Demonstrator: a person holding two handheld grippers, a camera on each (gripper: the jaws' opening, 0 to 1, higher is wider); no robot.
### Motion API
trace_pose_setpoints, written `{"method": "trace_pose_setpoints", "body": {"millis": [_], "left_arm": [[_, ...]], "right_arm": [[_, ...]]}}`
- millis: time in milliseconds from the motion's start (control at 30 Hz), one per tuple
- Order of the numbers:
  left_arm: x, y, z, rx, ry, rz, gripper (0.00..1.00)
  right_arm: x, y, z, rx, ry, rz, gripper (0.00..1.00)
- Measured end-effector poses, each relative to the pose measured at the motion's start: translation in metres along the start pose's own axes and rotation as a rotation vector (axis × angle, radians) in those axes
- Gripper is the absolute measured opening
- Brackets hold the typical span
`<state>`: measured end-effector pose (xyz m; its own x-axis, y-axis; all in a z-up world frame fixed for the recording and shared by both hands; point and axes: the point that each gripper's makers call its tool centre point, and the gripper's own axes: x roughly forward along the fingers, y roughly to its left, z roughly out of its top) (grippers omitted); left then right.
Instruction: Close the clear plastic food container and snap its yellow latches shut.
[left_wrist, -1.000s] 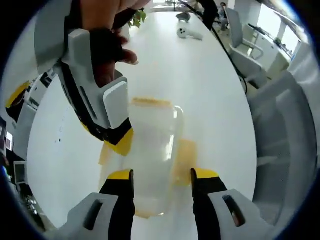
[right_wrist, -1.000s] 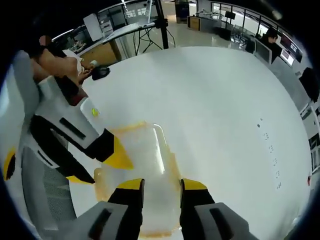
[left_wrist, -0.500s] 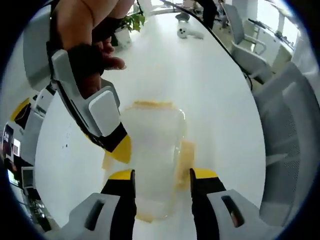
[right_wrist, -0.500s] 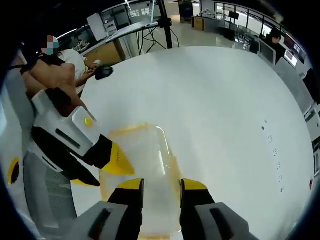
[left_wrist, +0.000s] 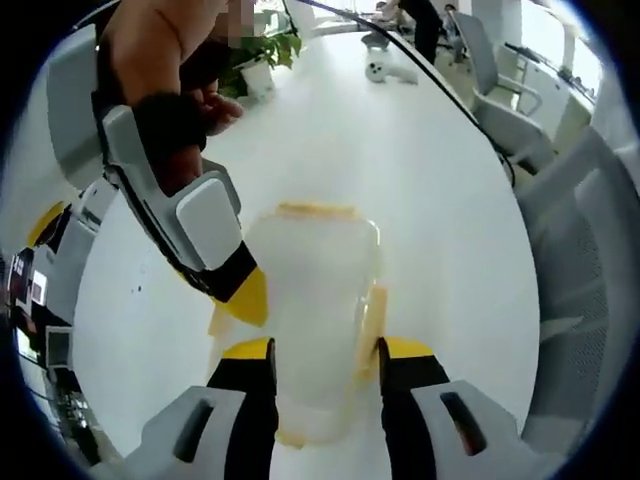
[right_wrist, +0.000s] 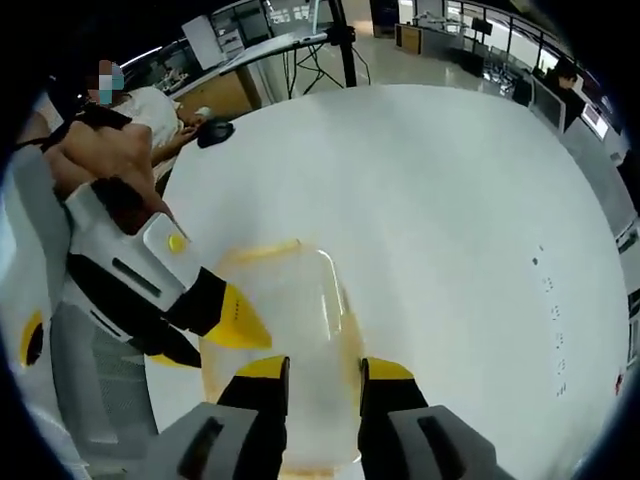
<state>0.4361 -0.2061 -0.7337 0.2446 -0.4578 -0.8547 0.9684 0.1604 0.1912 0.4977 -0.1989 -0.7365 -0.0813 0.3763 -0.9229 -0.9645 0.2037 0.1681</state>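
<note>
Left gripper view has the clear food container (left_wrist: 312, 330) lying on the white table (left_wrist: 420, 180) straight ahead of the left gripper (left_wrist: 322, 355), its long axis running away along the jaws. Those jaws stand narrowly apart over the container's near end, but whether they press it I cannot tell. A yellow latch (left_wrist: 372, 315) lies along the container's right flank, another (left_wrist: 312, 211) at its far end.

The right gripper (left_wrist: 245, 290) comes down on the container's left side, its yellow tip at the lid edge; whether its jaws grip anything I cannot tell. Both grippers sit about equally close to the container. In my judgement, the coming move turns on pressing the flank latches inward.

No readable writing or brand shows on the container.
</note>
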Motion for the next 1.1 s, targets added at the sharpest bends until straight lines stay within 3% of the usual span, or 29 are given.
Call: {"method": "trace_pose_setpoints", "body": {"millis": [167,267,333,1100], "left_arm": [[0.0009,0.0006,-0.0014,-0.001,-0.009,0.009,0.34],[0.0028,0.0003,-0.0022,0.006,-0.022,0.036,0.32],[0.0046,0.0038,0.0005,0.009,0.008,0.090,0.32],[0.0022,0.0004,-0.0011,0.022,-0.003,0.069,0.35]], "right_arm": [[0.0011,-0.0004,-0.0005,-0.004,0.028,0.015,0.22],[0.0034,0.0014,-0.0007,0.004,0.025,0.052,0.20],[0.0019,-0.0016,-0.0013,-0.005,0.031,0.067,0.19],[-0.0004,0.0034,0.0004,-0.037,0.000,0.041,0.23]]}}
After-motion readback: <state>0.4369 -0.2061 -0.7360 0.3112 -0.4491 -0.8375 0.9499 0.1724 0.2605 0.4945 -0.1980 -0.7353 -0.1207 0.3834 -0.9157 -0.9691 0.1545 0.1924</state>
